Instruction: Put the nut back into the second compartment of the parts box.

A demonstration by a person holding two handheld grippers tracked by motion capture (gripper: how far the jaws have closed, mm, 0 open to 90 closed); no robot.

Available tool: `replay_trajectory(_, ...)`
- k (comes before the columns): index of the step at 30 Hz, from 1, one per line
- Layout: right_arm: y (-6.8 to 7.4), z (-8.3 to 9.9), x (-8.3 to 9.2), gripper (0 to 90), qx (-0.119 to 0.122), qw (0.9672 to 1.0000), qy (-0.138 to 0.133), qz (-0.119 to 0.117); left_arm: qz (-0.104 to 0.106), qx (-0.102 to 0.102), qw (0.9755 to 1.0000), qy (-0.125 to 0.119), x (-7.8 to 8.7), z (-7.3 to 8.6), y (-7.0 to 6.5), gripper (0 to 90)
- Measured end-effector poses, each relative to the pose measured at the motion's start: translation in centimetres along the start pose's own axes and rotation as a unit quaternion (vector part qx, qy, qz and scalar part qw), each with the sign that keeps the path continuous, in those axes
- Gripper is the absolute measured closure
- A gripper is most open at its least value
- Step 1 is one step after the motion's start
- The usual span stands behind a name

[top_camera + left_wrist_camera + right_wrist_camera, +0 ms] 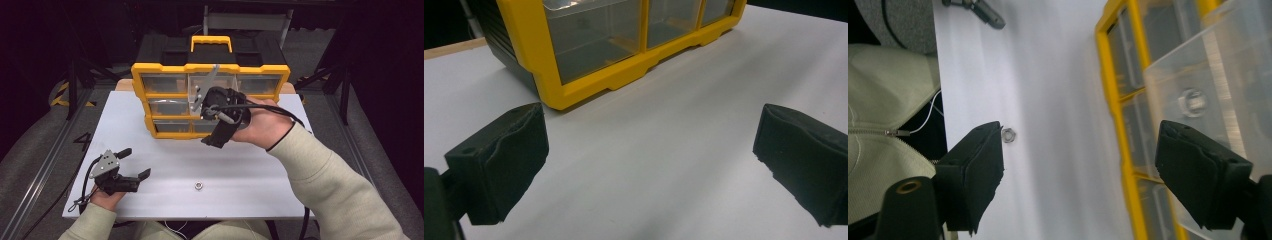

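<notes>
On table: one nut [198,186] waiting, another [1192,102] already in drawer [1198,75]; both grippers (left [135,162], right [1078,170]) open, empty

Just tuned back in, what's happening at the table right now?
A person is working at a yellow drawer cabinet on the white table. The right gripper is open beside a pulled-out clear drawer with a nut inside it; nothing is between its jaws. Another nut lies loose on the table. The left gripper rests open near the table's front left.
</notes>
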State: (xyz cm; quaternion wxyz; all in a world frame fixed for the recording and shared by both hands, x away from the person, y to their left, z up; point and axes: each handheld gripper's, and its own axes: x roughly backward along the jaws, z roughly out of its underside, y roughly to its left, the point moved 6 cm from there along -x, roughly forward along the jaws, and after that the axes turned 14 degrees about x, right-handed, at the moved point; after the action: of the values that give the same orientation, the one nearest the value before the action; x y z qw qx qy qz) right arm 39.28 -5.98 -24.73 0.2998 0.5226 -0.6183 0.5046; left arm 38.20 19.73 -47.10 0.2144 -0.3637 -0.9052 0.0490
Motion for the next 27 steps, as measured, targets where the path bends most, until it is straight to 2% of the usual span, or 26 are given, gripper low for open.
replay_trajectory(9,1.5,1.0,-4.6,19.2,0.003,0.9993,0.024,-0.028,0.000,0.000,1.0000,0.000,0.0,0.0,0.0,2.0)
replay_trajectory(12,1.7,1.1,-5.4,19.1,0.003,0.9991,0.027,-0.032,0.000,0.000,1.0000,0.000,0.0,0.0,0.0,2.0)
replay_trajectory(13,2.1,1.3,-6.5,19.1,0.001,0.9988,0.030,-0.038,0.000,0.000,1.0000,-0.001,0.0,0.0,0.0,2.0)
replay_trajectory(21,3.1,2.0,-9.4,18.9,0.003,0.9978,0.038,-0.053,-0.001,0.001,1.0000,-0.001,0.1,0.0,0.0,2.0)
replay_trajectory(27,4.0,2.8,-11.6,18.7,-0.007,0.9972,0.038,-0.064,-0.001,0.000,1.0000,0.000,0.0,0.0,0.0,2.0)
